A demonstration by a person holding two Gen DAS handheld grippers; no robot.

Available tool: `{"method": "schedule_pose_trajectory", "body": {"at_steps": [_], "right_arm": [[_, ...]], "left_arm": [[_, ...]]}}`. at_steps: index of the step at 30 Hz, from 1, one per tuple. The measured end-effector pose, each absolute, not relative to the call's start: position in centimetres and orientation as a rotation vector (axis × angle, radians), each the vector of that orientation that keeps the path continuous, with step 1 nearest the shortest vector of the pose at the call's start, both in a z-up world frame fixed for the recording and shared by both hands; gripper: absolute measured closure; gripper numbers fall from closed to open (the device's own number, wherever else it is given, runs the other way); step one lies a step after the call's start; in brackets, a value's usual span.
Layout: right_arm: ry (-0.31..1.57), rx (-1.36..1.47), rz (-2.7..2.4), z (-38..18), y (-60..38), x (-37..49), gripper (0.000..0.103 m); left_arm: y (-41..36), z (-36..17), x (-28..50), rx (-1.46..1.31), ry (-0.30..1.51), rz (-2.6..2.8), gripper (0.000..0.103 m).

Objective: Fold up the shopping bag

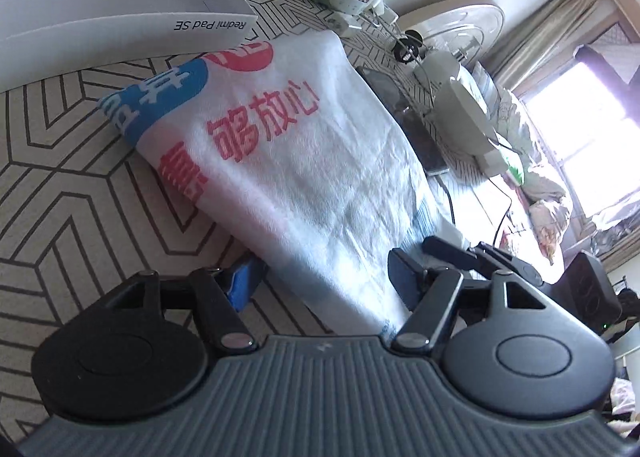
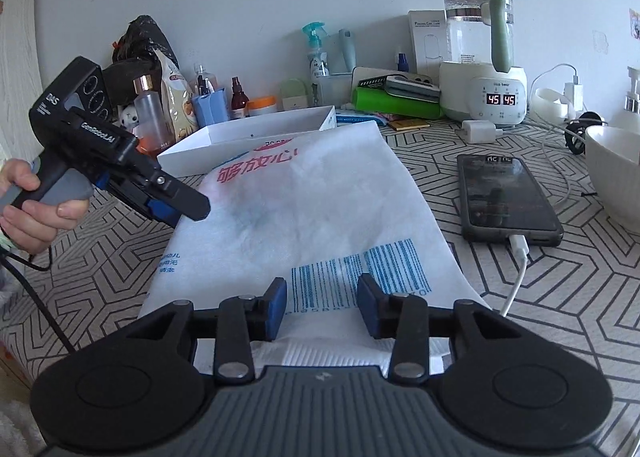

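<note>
White non-woven shopping bag (image 2: 304, 217) (red lettering) lies flat on the patterned table (image 2: 520, 317). Left gripper (image 2: 180, 203) hovers at nine o'clock, right gripper (image 2: 322, 305) at six o'clock, both spread, empty; thin fabric may slip.

Phone (image 2: 508, 197) charging, kettle (image 2: 482, 57), bowl (image 2: 612, 169), perhaps ceramic.

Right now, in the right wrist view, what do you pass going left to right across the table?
Hand holding the left gripper → shopping bag → phone → white bowl.
</note>
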State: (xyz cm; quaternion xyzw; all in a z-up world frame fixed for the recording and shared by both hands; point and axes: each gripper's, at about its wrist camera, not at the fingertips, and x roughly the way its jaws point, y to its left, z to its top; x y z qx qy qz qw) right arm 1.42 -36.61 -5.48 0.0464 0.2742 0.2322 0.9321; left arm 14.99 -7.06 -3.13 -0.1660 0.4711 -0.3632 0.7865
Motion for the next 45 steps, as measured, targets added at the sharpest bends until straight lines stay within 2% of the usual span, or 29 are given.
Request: {"method": "schedule_pose_trajectory", "body": {"at_steps": [2,3,4,7,9,14,19,24,29,35,41,43,44,45], "right_arm": [[0.565,0.119,0.492,-5.5,-37.1,1.6,0.063],[0.568,0.129,0.499,-5.5,-37.3,1.7,0.063],[0.572,0.136,0.503,-5.5,-37.4,1.8,0.063],[0.582,0.140,0.515,-5.3,-37.5,1.9,0.061],[0.586,0.128,0.524,-5.2,-37.2,1.9,0.061],[0.588,0.087,0.590,-5.2,-34.5,2.1,0.059],[0.601,0.029,0.700,-4.9,-30.8,2.9,0.059],[0.619,-0.133,0.826,-4.1,-24.6,4.6,0.059],[0.628,-0.227,0.885,-2.4,-19.7,5.4,0.059],[0.538,-0.325,0.945,2.2,-16.3,3.4,0.059],[0.757,-0.329,0.925,-1.1,-12.1,7.3,0.075],[0.768,-0.313,0.924,-1.8,-12.0,7.8,0.076],[0.769,-0.322,0.926,-2.1,-12.2,7.9,0.076],[0.766,-0.341,0.927,-2.1,-12.2,7.7,0.076]], "left_arm": [[-7.6,-3.1,15.2,-0.340,1.001,-0.780,0.038],[-7.8,-3.1,15.3,-0.331,0.997,-0.767,0.053],[-8.0,-3.2,15.3,-0.323,1.001,-0.755,0.075],[-7.9,-3.6,15.4,-0.319,1.008,-0.750,0.089],[-7.9,-3.6,14.9,-0.260,0.978,-0.750,0.095],[-6.8,-2.7,11.6,-0.118,0.894,-0.672,0.095],[-3.3,-1.9,5.0,-0.016,0.760,-0.530,0.095],[1.3,-2.1,0.0,-0.138,0.722,-0.397,0.095],[5.0,-3.4,-0.6,-0.231,0.703,-0.329,0.095],[5.8,-4.1,-0.8,-0.226,0.668,-0.341,0.095],[5.9,-4.8,-1.2,-0.210,0.666,-0.345,0.095],[6.3,-4.8,-1.4,-0.196,0.665,-0.349,0.091],[6.4,-4.8,-1.6,-0.186,0.667,-0.354,0.087],[6.8,-4.7,-1.7,-0.188,0.668,-0.355,0.079]]}}
